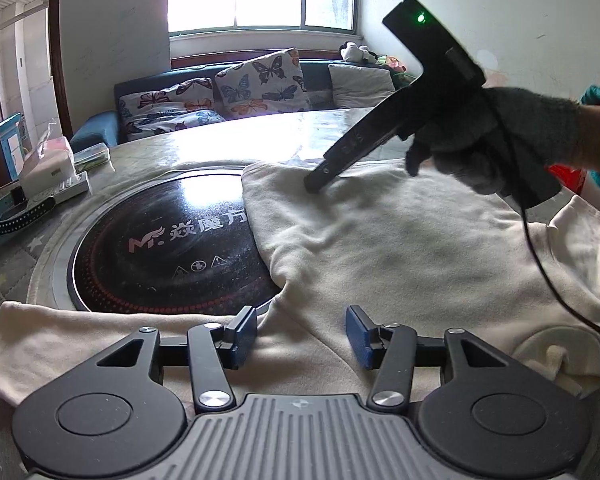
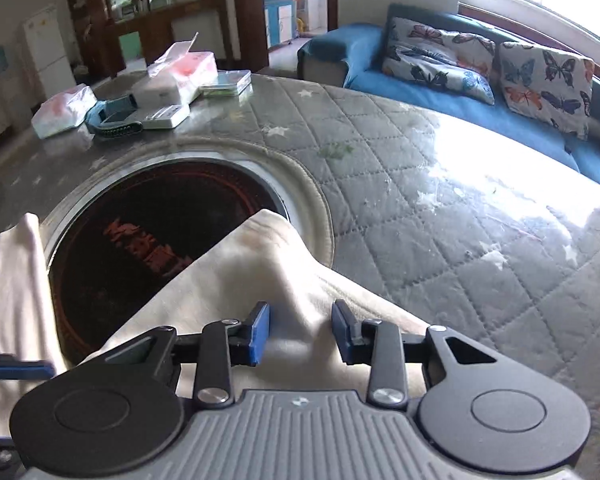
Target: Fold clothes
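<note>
A cream-white sweatshirt (image 1: 400,248) lies spread on the round table, partly over the black cooktop disc (image 1: 172,240). My left gripper (image 1: 301,334) is open just above the garment's near part, close to where a sleeve (image 1: 60,344) branches left. My right gripper (image 1: 314,186), held in a grey-gloved hand, points down at the garment's far edge. In the right wrist view my right gripper (image 2: 300,332) is open, with a raised ridge of the sweatshirt (image 2: 268,256) between its blue pads (image 2: 258,334).
The table has a grey quilted cover (image 2: 440,240). At its far left sit tissue packs (image 2: 184,68), a white power strip (image 2: 164,114) and a blue strap (image 1: 4,220). A blue sofa with butterfly cushions (image 1: 260,80) stands behind the table.
</note>
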### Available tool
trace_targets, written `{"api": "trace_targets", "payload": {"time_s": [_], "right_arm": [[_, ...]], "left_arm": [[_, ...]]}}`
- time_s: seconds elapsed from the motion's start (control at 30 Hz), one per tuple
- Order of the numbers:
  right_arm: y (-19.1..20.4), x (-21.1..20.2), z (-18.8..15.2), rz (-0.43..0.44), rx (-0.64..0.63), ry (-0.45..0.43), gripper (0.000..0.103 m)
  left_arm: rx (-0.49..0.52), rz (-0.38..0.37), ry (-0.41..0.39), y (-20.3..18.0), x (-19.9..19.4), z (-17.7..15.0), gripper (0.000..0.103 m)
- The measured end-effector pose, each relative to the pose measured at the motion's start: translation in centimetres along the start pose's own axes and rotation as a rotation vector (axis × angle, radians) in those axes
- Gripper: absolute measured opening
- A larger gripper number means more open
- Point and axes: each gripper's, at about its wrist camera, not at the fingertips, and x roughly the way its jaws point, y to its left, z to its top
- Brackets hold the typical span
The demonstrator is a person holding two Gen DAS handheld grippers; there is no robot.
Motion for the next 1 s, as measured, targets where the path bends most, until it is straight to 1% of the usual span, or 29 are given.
{"api": "trace_targets", "payload": {"time_s": [0.1, 0.2, 0.23, 0.27, 0.3, 0.33, 0.47, 0.57, 0.63, 0.73, 0.83, 0.97, 1.0], "right_arm": [[-0.1, 0.6, -0.1, -0.006, 0.027, -0.04, 0.033], [-0.9, 0.0, 0.2, -0.013, 0.076, -0.083, 0.033], [-1.2, -0.3, 0.1, -0.028, 0.094, -0.084, 0.032], [-1.5, -0.7, -0.1, -0.043, 0.107, -0.079, 0.029], [-1.6, -1.2, -0.6, -0.053, 0.101, -0.071, 0.025], [-1.8, -1.7, -1.2, -0.062, 0.094, -0.063, 0.024], [-2.6, -3.1, -3.7, -0.107, 0.067, -0.02, 0.023], [-3.5, -3.1, -4.2, -0.126, 0.091, -0.036, 0.021], [-4.3, -2.7, -3.9, -0.14, 0.13, -0.051, 0.021], [-5.0, -1.7, -3.0, -0.15, 0.149, -0.068, 0.021], [-5.4, -1.7, -2.5, -0.153, 0.161, -0.072, 0.022], [-5.5, -3.9, -3.1, -0.14, 0.168, -0.09, 0.024], [-5.4, -5.0, -3.6, -0.13, 0.17, -0.096, 0.026]], "left_arm": [[0.0, 0.005, 0.002, -0.1, -0.1, 0.0, 0.055], [0.0, 0.009, 0.004, -0.1, -0.3, -0.2, 0.056], [0.002, 0.011, 0.003, -0.1, -0.4, -0.2, 0.056], [0.002, 0.01, 0.003, -0.1, -0.4, -0.3, 0.056], [0.002, 0.01, 0.002, 0.0, -0.4, -0.3, 0.056], [0.003, 0.009, 0.0, 0.1, -0.5, -0.4, 0.056], [0.002, 0.008, -0.007, 0.2, -0.7, -0.8, 0.057], [0.001, 0.013, -0.007, 0.1, -0.8, -0.9, 0.058], [-0.001, 0.018, -0.005, 0.1, -0.9, -0.9, 0.058], [-0.01, 0.027, -0.008, 0.0, -1.2, -1.2, 0.059], [-0.004, 0.034, -0.006, -0.2, -1.6, -1.3, 0.061], [-0.003, 0.044, -0.007, -0.3, -1.8, -1.4, 0.064], [-0.003, 0.048, -0.008, -0.4, -1.8, -1.5, 0.065]]}}
